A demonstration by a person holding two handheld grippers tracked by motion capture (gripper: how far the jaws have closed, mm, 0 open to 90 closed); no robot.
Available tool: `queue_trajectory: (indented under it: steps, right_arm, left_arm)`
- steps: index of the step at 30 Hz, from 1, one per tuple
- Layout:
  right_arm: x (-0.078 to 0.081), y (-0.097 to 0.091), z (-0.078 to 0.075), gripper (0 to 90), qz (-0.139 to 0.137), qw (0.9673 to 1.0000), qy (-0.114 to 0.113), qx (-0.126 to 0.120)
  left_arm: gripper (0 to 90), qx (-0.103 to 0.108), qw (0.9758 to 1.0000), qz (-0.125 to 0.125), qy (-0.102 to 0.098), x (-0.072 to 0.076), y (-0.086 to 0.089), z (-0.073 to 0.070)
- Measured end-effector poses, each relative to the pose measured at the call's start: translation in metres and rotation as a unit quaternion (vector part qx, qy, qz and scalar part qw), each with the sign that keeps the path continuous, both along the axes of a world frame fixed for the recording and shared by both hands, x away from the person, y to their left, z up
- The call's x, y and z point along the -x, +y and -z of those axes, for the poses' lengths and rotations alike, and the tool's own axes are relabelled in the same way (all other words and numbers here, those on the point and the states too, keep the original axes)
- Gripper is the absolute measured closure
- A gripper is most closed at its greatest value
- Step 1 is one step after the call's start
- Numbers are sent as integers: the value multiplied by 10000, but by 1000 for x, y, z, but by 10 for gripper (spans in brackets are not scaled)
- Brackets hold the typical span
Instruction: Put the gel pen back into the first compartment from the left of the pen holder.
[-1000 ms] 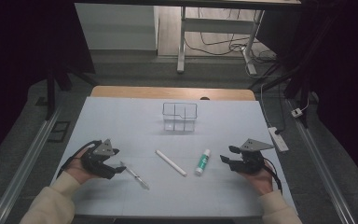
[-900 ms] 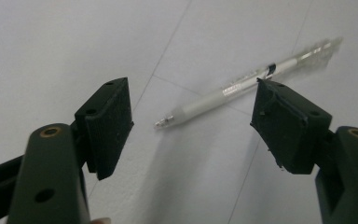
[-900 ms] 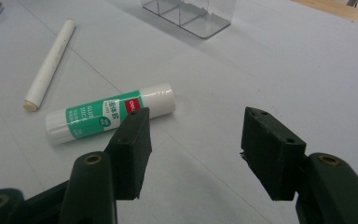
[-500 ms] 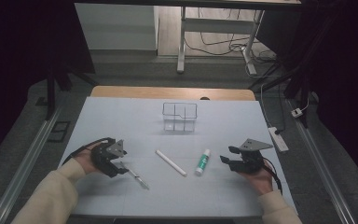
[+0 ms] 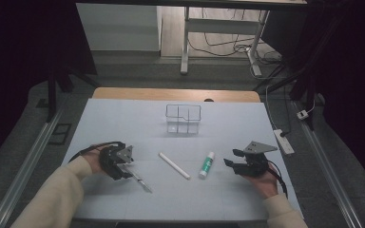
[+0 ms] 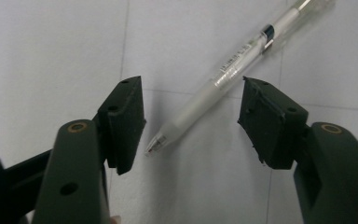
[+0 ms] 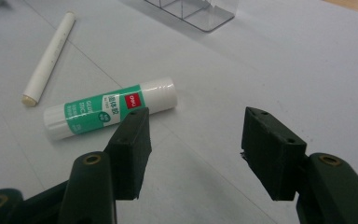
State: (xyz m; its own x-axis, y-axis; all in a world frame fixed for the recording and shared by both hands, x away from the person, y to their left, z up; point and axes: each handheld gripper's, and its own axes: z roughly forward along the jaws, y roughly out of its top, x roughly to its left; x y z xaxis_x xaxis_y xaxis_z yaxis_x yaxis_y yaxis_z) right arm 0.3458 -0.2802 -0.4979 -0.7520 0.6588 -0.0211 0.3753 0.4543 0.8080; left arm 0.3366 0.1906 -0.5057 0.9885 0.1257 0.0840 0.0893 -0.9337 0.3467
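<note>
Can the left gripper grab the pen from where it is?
Probably yes. The pen lies flat between the left gripper's open, just-closing fingers, untouched, and nothing blocks it.

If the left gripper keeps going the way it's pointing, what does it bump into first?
Probably the pen. It lies on the table between the left gripper's open jaws, which have just been closing, not yet touching it.

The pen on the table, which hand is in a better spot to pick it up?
Left. The left gripper already has the pen lying between its open jaws, which have just been closing around it without touching. The right gripper sits by the glue stick.
</note>
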Motion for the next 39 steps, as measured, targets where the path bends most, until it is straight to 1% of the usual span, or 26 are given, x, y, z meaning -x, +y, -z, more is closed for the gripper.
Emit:
queue_trajectory:
  steps: [3,8,11,15,19,22,25,30,35,37,39]
  right_arm:
    - [0,0,1,415,-16,10000,5,12]
    - [-1,0,1,415,-9,10000,10,22]
    - [0,0,0,414,-6,10000,14,15]
    - [-1,0,1,414,-4,10000,16,20]
    - [-1,0,1,414,2,10000,20,22]
    - [-1,0,1,414,10,10000,20,-2]
    - [-1,0,1,414,14,10000,20,8]
    - [-1,0,1,412,17,10000,50,0]
    - [-1,-1,1,411,30,10000,41,-10]
    - [-1,-1,1,411,33,10000,45,-11]
    - [-1,-1,1,411,38,10000,47,-15]
  left_arm:
    - [427,-23,9999,121,49,0,-1,1]
    - [436,-151,9992,362,110,-2,-4,3]
    - [458,-210,9987,453,138,-3,-5,6]
    - [472,-199,9981,567,125,-3,-5,6]
    - [509,-227,9971,706,154,-4,-6,6]
    - [544,-245,9963,806,196,-5,-7,5]
    - [598,-247,9954,894,241,-7,-8,6]
    - [671,-272,9928,1143,241,-6,-9,5]
    - [740,-270,9900,1378,129,-4,-8,5]
    - [780,-294,9897,1401,81,-3,-9,5]
    - [800,-272,9900,1380,83,-3,-9,5]
